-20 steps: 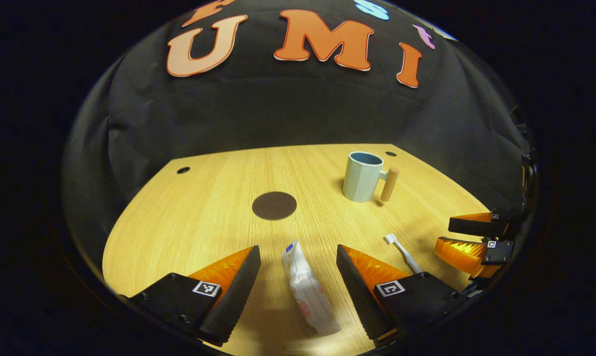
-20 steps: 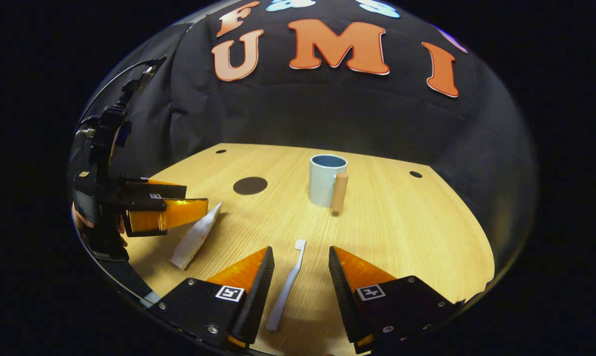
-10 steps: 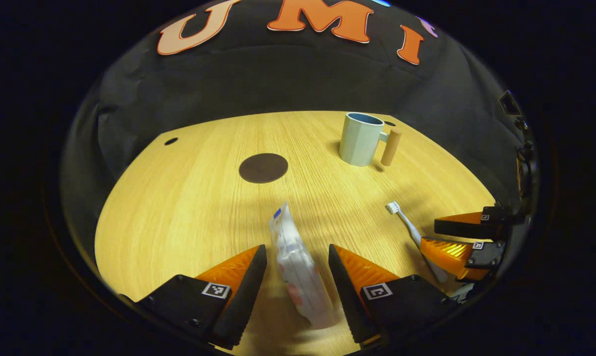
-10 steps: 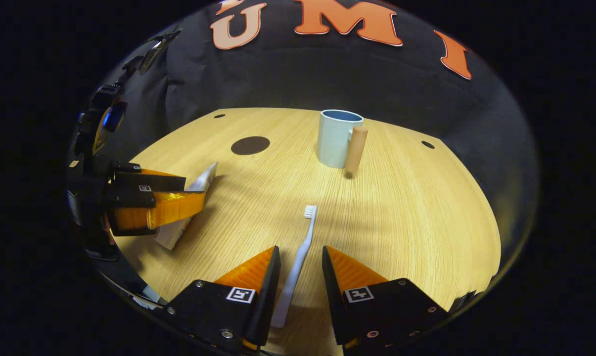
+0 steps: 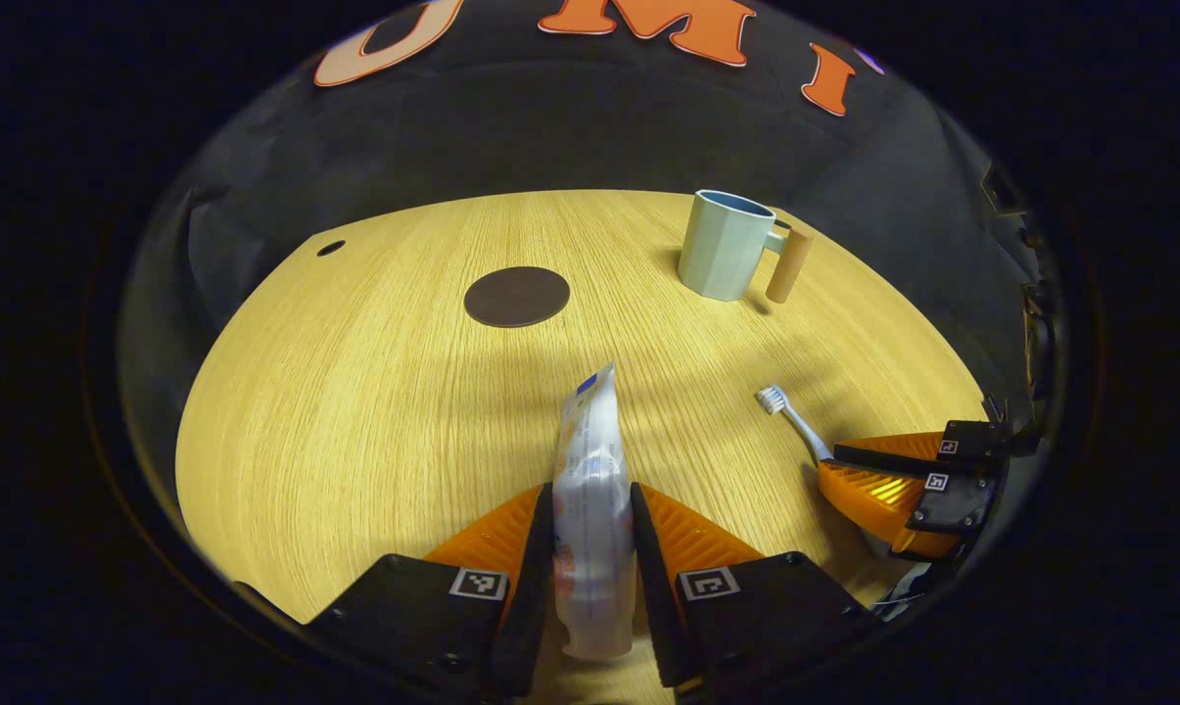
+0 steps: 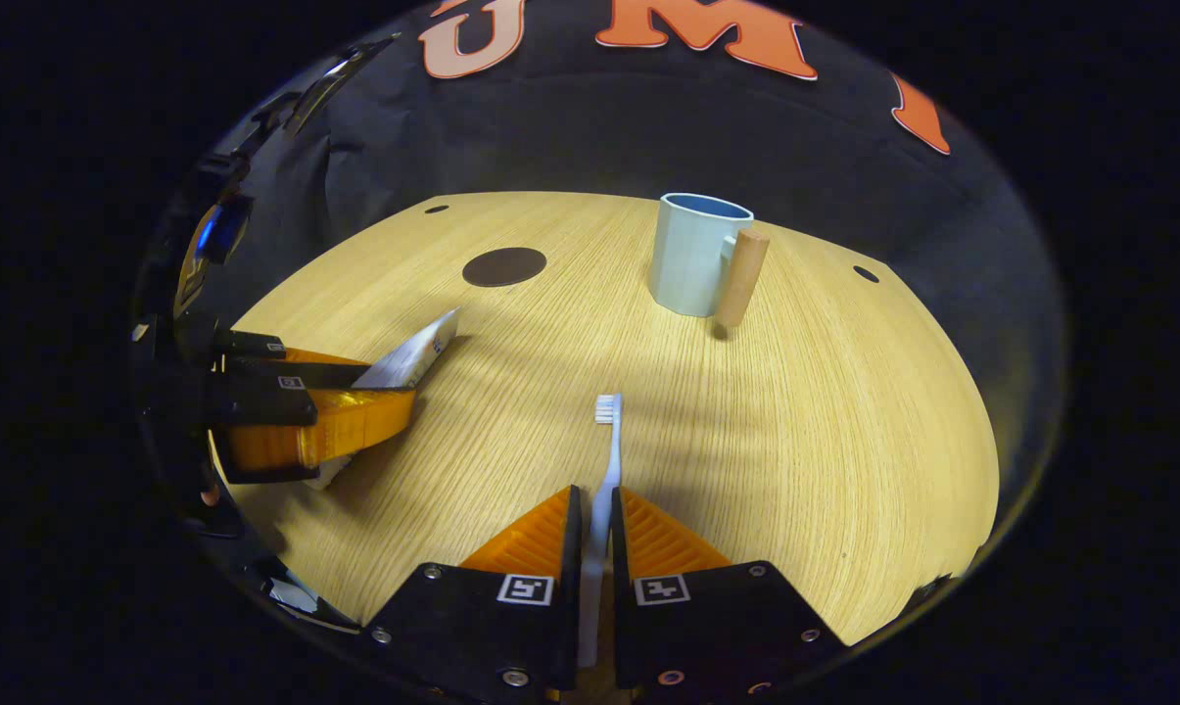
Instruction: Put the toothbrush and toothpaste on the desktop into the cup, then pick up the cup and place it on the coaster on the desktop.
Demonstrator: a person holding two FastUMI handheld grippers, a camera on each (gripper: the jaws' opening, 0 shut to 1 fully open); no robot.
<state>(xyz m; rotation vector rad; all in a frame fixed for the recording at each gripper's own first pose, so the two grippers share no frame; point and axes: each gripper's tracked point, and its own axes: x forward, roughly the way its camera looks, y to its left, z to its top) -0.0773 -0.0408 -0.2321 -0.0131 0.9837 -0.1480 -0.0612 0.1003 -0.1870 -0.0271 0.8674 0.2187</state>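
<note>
Left claw [image 5: 590, 534] clamped, low; right claw [image 6: 591, 534] clamped, low.

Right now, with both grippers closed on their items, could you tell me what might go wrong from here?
The left gripper clamps the toothpaste low on its soft tube, so the tube may sag or slip when lifted. The right gripper pinches the thin toothbrush near its tail; it could pivot between the fingers. Both items go into one narrow cup, so the grippers might collide or tip it by its wooden handle.
</note>
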